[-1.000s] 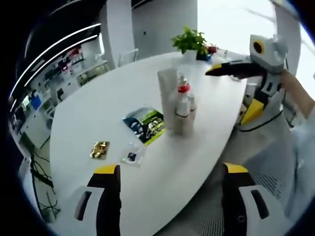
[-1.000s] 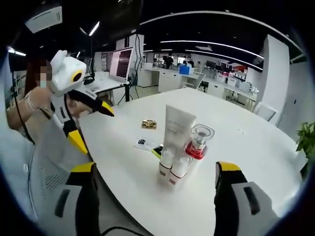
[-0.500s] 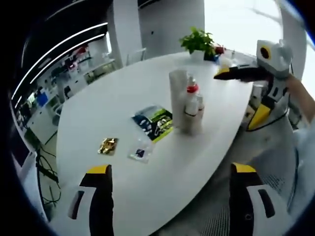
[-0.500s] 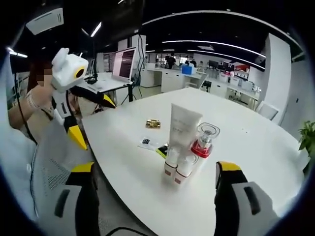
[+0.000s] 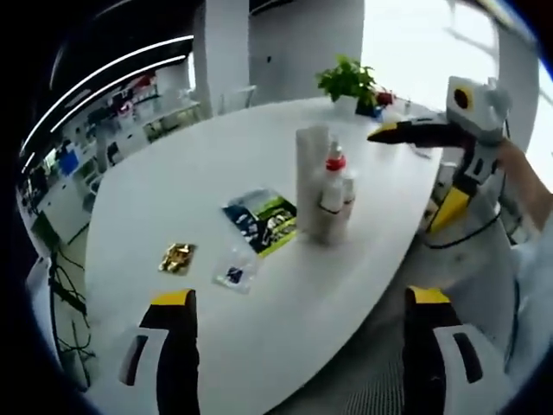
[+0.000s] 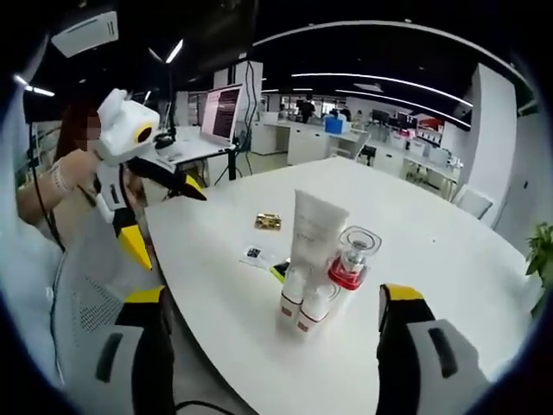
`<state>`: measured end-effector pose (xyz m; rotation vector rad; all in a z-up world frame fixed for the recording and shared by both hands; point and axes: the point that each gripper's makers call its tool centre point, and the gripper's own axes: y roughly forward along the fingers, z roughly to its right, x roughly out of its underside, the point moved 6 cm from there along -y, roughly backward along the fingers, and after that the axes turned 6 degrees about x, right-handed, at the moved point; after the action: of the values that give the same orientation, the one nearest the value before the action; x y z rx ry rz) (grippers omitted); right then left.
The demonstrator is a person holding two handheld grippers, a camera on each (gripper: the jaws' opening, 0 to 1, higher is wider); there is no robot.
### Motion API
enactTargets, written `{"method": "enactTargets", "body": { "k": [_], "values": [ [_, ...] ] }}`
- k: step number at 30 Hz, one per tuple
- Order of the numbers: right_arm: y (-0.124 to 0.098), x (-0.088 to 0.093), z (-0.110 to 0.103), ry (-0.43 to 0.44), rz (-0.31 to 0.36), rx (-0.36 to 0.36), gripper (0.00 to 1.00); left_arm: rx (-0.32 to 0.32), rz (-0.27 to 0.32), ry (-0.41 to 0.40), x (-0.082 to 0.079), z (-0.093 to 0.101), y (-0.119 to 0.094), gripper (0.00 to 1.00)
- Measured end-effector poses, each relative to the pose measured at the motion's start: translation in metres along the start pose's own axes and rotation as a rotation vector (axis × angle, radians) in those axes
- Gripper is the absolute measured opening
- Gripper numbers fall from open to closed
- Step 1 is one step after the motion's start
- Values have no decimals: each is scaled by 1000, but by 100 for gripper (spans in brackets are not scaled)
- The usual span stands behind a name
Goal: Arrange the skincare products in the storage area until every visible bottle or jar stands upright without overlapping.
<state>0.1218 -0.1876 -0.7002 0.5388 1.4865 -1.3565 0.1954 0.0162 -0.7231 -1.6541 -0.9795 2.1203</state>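
L gripper view, left to right: gold packet (image 5: 176,258) lies flat on the white table (image 5: 173,190), then a small clear packet (image 5: 233,275) just beside it, then a dark/green leaflet (image 5: 262,221), also flat. Right of the leaflet stands the cluster: white tube (image 5: 311,177) upright on its cap, red-collar bottle (image 5: 332,180) next to it, 2 small vials (image 5: 339,220) low at the front, all close together, upright. A plant (image 5: 347,78) sits at the far table edge. Far right, the R gripper (image 5: 380,135) comes in above the table edge, jaw tips close, nothing seen between them. L gripper (image 5: 302,346): jaws spread wide, holding nothing, hanging off the near edge, well apart from the bottles. R gripper view, left to right: the person's hand holds the L gripper (image 6: 197,194) at the table's left edge; gold packet (image 6: 267,222) and clear packet (image 6: 252,254) lie past it; then tube (image 6: 313,232), 2 vials (image 6: 302,304) in front of it, bottle (image 6: 350,264) w/ clear cap to the right, all standing, touching or nearly so. R gripper (image 6: 275,346): own jaws wide apart, empty, near the cluster but not touching.
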Motion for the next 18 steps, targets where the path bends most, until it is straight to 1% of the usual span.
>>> {"method": "enactTargets", "body": {
  "k": [2, 8, 11, 16, 18],
  "values": [
    [-1, -1, 4, -7, 0, -1, 100, -1, -4, 4, 0, -1, 1, 97],
    [-9, -2, 24, 21, 14, 10, 100, 10, -21, 1, 1, -8, 7, 97],
    [-11, 5, 35, 46, -6, 0, 100, 18, -27, -2, 1, -9, 12, 97],
    [-17, 10, 49, 103, -16, -25, 99, 37, -47, 1, 4, -10, 20, 97],
    [-21, 11, 58, 96, -8, -29, 99, 40, -53, 0, 4, -13, 22, 97]
  ]
}}
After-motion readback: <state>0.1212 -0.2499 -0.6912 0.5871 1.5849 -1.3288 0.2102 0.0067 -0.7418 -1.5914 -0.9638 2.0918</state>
